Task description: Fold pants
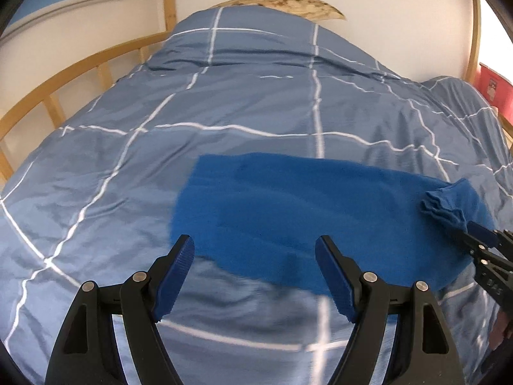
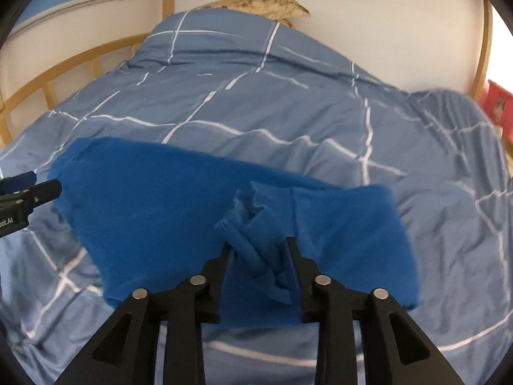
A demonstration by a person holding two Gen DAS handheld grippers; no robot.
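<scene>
The bright blue fleece pants (image 1: 307, 211) lie folded into a wide band on the bed; they also show in the right wrist view (image 2: 166, 211). My left gripper (image 1: 255, 253) is open and empty, its fingers hovering over the near left edge of the pants. My right gripper (image 2: 259, 253) is shut on a bunched edge of the pants (image 2: 253, 240) at their near right side and lifts it slightly. The right gripper also shows in the left wrist view (image 1: 474, 234), and the left gripper's fingertips show in the right wrist view (image 2: 35, 183).
The bed is covered by a blue duvet with white grid lines (image 1: 224, 102). A wooden bed rail (image 1: 80, 64) runs along the left. A patterned pillow (image 1: 298, 3) lies at the head by the white wall. A red object (image 1: 493, 89) stands at the right.
</scene>
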